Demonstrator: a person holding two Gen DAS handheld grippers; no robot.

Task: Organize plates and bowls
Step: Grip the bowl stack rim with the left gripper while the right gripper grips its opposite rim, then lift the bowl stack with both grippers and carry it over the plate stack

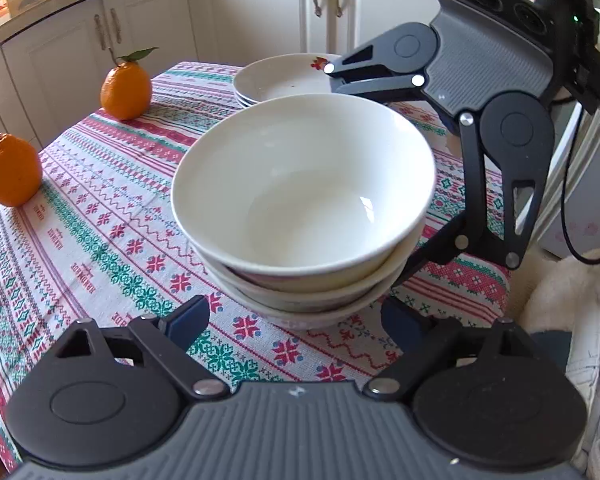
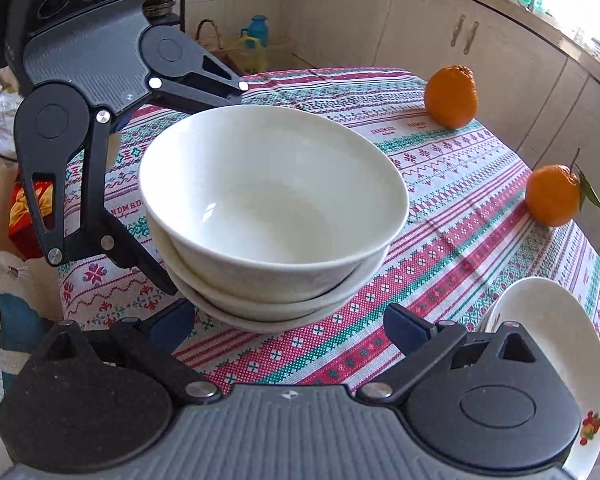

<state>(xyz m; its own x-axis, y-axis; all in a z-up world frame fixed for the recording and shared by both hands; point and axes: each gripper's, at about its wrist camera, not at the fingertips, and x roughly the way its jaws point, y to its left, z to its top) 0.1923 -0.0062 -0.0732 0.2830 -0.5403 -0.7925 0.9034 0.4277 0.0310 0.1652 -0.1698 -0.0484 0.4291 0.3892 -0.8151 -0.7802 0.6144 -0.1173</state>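
Left hand-held gripper (image 1: 296,320) wide; right hand-held gripper (image 2: 290,322) wide; bowl stack (image 1: 304,200) between.

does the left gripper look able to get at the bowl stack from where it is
Probably yes. The left gripper is open, its fingers either side of the base of the bowl stack, with only tablecloth between. The right gripper is open at another side.
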